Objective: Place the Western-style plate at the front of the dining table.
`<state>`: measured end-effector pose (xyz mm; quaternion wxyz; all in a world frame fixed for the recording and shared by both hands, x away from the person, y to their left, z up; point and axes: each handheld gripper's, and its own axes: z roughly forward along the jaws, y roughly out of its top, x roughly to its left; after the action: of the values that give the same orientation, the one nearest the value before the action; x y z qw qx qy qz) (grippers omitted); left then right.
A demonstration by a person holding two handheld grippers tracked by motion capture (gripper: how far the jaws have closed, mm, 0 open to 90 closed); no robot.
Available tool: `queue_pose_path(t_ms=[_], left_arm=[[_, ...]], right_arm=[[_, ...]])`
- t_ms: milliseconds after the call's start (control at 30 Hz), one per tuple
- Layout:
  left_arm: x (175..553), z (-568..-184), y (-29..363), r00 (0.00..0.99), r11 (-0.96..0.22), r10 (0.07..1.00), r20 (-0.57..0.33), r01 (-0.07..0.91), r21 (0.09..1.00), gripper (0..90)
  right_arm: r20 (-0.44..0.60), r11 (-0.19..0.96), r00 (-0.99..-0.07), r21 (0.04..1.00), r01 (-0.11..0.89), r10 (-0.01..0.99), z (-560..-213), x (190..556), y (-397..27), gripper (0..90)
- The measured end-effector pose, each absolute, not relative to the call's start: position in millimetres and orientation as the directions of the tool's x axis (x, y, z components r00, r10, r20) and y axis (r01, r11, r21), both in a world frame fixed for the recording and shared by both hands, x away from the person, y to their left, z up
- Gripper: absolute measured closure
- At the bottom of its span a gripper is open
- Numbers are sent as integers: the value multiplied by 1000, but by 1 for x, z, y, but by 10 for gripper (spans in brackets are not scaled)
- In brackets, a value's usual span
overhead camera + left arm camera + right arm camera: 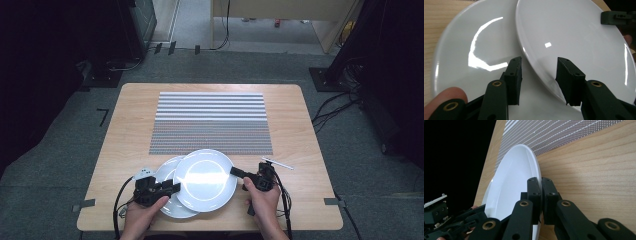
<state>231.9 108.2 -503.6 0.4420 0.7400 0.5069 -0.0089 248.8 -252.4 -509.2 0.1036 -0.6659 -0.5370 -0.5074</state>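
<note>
Two white plates overlap at the table's near middle. The upper plate [205,177] rests partly on the lower plate [166,171] and is tilted. My right gripper [236,172] is shut on the upper plate's right rim; in the right gripper view both jaws of that gripper [541,181] pinch the thin rim of the plate [511,182]. My left gripper [172,188] is at the plates' left side. Its jaws [540,62] stand apart across the near edge of the upper plate [574,37], over the lower plate [474,50], with gaps showing at the pads.
A grey striped mat [210,122] covers the middle of the wooden table [130,125] behind the plates. A thin white stick [277,164] lies just right of my right gripper. Cables and dark stands ring the table on the floor.
</note>
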Motion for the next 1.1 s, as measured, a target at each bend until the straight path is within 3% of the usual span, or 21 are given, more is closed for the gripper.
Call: queue_pose_path(t_ms=[100,433,1100], left_arm=[[231,-503,107,475,-92,758,-447,757,647,608],[232,-503,112,439,-14,724,-532,780,625,683],[234,-499,115,406,36,718,-566,790,612,709]], right_arm=[[783,-406,-95,417,813,615,-510,248,-251,868],[770,-422,-90,438,794,631,-513,246,-250,855],[783,-455,-97,452,767,615,-503,244,-248,869]])
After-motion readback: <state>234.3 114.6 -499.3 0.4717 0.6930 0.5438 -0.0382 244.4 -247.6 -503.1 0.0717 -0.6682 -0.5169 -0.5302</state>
